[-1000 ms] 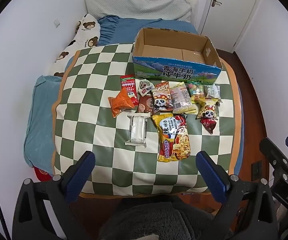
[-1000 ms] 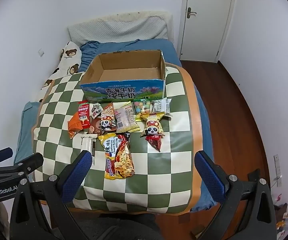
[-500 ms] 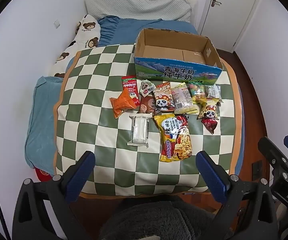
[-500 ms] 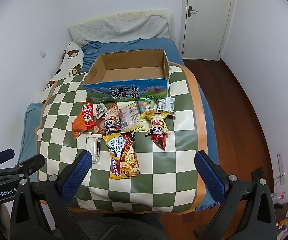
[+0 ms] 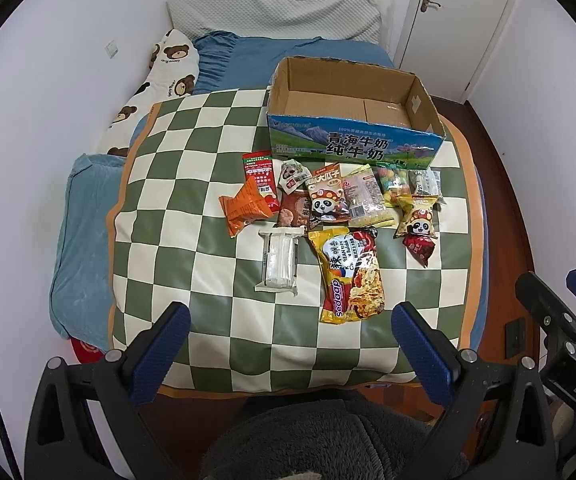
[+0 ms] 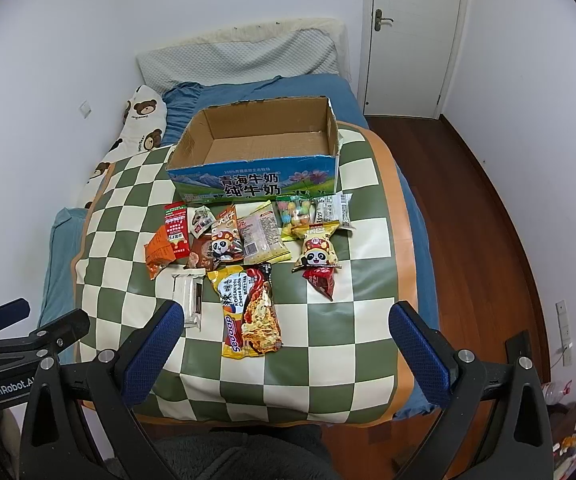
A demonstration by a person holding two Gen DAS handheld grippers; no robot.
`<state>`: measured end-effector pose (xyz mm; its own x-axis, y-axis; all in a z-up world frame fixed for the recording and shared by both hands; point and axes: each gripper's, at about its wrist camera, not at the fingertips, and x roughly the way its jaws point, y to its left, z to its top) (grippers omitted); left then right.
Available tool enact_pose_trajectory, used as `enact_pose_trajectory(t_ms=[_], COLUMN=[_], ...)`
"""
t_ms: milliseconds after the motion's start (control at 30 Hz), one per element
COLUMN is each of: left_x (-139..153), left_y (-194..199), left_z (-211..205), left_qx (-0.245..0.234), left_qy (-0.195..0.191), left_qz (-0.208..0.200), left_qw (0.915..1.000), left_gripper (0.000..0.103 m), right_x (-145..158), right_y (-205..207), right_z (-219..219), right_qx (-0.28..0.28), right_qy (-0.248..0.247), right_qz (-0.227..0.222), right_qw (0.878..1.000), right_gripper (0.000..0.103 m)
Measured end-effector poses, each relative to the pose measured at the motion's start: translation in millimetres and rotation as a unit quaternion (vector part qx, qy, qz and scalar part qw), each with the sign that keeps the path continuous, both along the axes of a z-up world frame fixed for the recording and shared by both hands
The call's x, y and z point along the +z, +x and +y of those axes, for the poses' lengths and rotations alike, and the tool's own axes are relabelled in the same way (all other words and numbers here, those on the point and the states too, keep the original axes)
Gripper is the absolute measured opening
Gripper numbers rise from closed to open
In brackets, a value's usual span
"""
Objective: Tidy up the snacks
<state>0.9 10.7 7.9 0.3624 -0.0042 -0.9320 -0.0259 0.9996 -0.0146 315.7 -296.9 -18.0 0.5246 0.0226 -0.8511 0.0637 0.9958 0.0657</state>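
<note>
Fingers (image 5: pixel 171 344) of both my grippers spread wide and empty, every snack (image 5: pixel 350 276) ahead lies outside the bare box (image 5: pixel 352 148) beyond.

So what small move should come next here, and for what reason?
Probably lower the right gripper onto the noodle packet, the snack nearest to it. Both grippers, the left gripper included, are open and hold nothing, the cardboard box has nothing inside, and all the snacks lie on the checkered blanket in front of it.
</note>
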Motion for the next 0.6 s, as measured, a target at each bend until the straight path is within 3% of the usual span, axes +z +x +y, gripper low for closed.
enact_pose_trajectory(t_ms=[600], left_x=[-0.7], left_y=[1.2], left_z=[0.2], left_qx=[-0.002], left_qy=[0.002], left_qz=[-0.001], left_qw=[1.0000], left_gripper=[0.103], right_x=[6.5], right_y=[0.7], right_z=[-1.1], right_qx=[-0.003], right_qy=[-0.002], right_qz=[-0.015], right_qw=[1.000], right_gripper=[0.103])
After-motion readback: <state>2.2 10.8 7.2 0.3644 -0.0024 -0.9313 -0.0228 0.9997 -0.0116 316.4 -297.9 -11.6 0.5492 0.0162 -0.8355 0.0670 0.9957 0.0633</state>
